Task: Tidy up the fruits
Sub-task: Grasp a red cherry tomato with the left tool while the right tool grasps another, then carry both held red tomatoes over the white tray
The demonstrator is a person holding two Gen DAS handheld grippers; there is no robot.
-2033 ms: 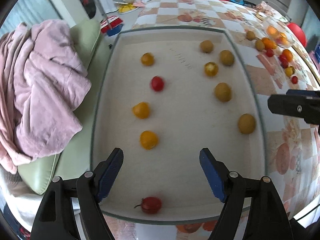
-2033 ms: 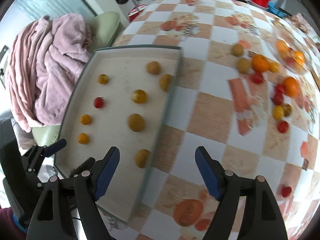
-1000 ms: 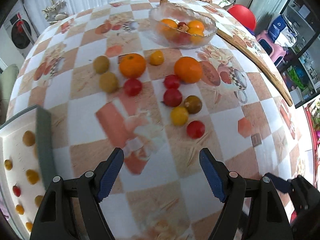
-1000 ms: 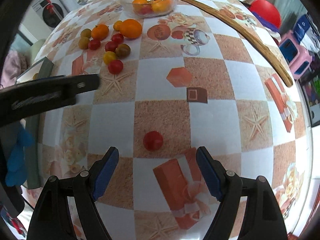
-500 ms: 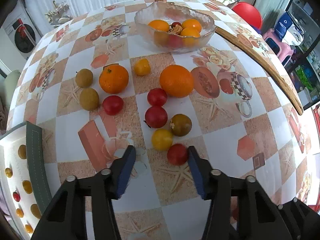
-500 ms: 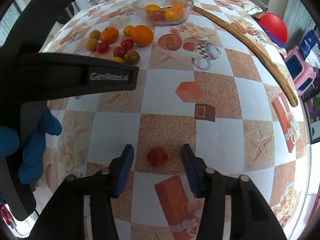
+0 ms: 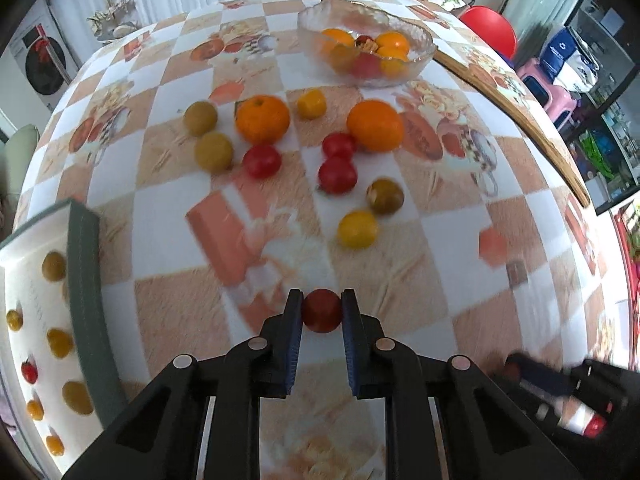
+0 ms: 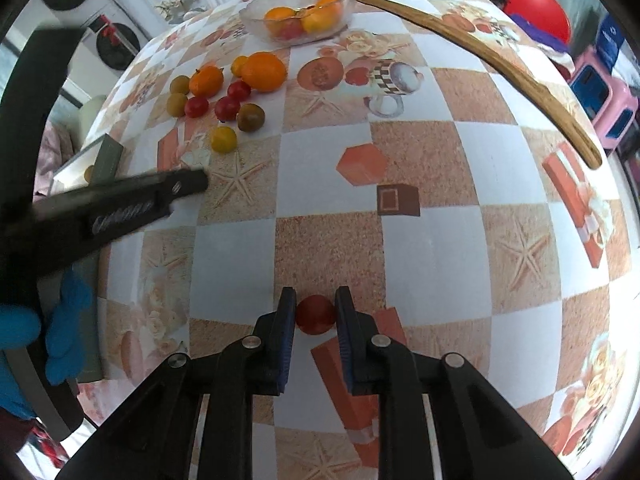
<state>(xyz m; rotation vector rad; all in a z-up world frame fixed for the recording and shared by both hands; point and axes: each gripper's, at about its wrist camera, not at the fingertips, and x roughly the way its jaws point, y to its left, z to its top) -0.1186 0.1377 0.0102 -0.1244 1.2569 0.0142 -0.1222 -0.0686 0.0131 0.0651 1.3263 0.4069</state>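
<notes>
My left gripper (image 7: pixel 321 311) pinches a red tomato (image 7: pixel 321 310) above the table (image 7: pixel 460 248), near its tray-side edge; my right gripper (image 8: pixel 315 314) closes on a second red tomato (image 8: pixel 315 314) resting mid-table.

both low (tabletop-close), bowl (image 7: pixel 366 54) ahead

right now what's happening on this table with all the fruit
A person is sorting fruit with two handheld grippers. The left gripper is shut on a red tomato, and the right gripper is shut on another red tomato. More tomatoes and oranges lie loose on the tablecloth, between a glass bowl and a tray.
</notes>
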